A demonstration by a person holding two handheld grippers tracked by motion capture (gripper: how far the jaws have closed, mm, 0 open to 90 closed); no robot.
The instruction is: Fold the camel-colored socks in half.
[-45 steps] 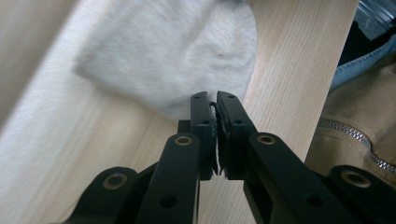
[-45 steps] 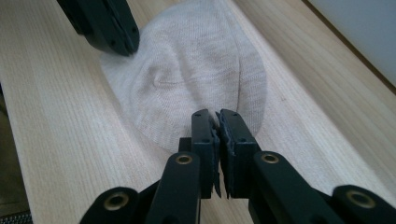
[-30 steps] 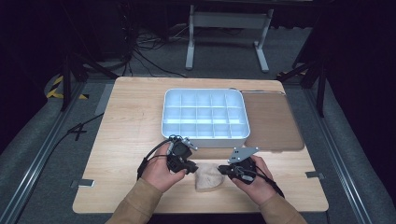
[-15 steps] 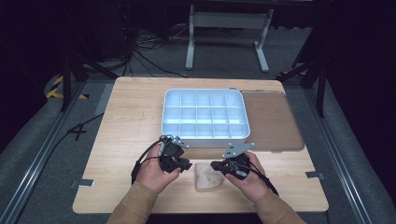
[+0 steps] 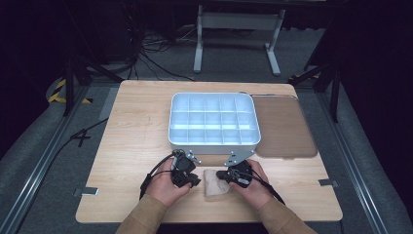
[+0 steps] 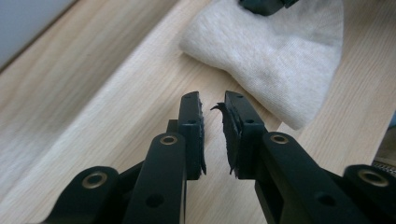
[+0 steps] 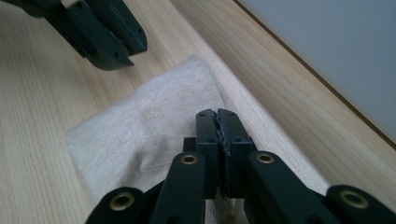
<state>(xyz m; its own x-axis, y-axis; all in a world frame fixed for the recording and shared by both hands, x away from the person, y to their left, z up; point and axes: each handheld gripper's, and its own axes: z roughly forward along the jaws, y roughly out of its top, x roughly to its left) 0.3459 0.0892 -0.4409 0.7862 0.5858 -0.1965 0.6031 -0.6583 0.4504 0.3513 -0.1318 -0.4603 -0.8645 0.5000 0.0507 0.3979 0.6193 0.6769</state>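
On the wooden table (image 5: 131,126), a folded cream cloth (image 5: 214,184) lies near the front edge, between the two hands. The right gripper (image 7: 217,114) has its jaws pressed together over the cloth, while the left gripper (image 6: 212,105), jaws a narrow gap apart and empty, hovers just beside it. Behind them sits a white divided tray (image 5: 213,139), its compartments bare.

A light wooden table (image 5: 131,126) stands on dark grey carpet (image 5: 44,141). Behind it sit a grey metal stand (image 5: 236,36), loose black cables (image 5: 151,51), and yellow-black tape (image 5: 61,90) in dim surroundings
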